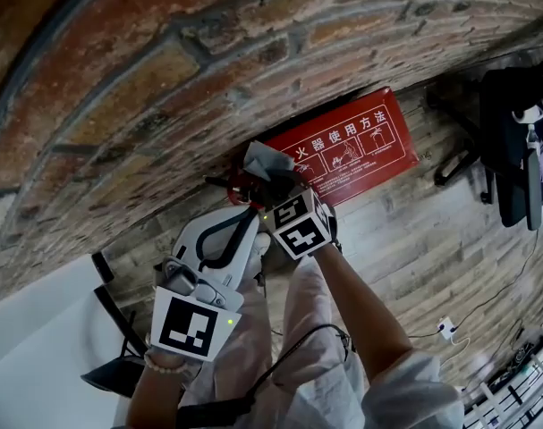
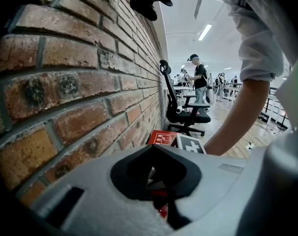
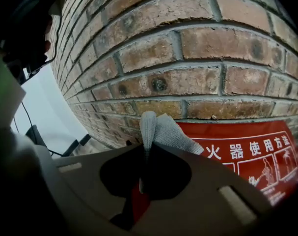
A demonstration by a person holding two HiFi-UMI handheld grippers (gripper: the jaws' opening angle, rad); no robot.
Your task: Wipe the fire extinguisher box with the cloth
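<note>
I am bent low over a brick wall (image 1: 164, 79) that fills most of the head view and runs down to a wood-plank floor (image 1: 432, 239). The fire extinguisher box (image 1: 352, 150) sits on the floor, hard against the foot of the wall. It is red, with white characters and small instruction pictures on the face turned up to me. In the right gripper view the fire extinguisher box (image 3: 247, 151) lies directly under the lowest brick course. In the left gripper view only a corner of the fire extinguisher box (image 2: 161, 137) shows, and farther along the wall stands a black office chair (image 2: 185, 109).

My left gripper (image 1: 240, 195) points at the near end of the box, its marker cube (image 1: 192, 324) close to my wrist. From the left gripper view its jaws look drawn together, and I can name nothing between them.

My right gripper (image 1: 271, 181) sits just beside the left one, with its marker cube (image 1: 300, 224) facing up. Its jaws are clamped on the cloth (image 1: 264, 161), a grey woven piece. In the right gripper view the cloth (image 3: 161, 129) stands up in a fold out of the right gripper (image 3: 144, 154). Its free end overlaps the box's top left corner and the bricks above it.
</note>
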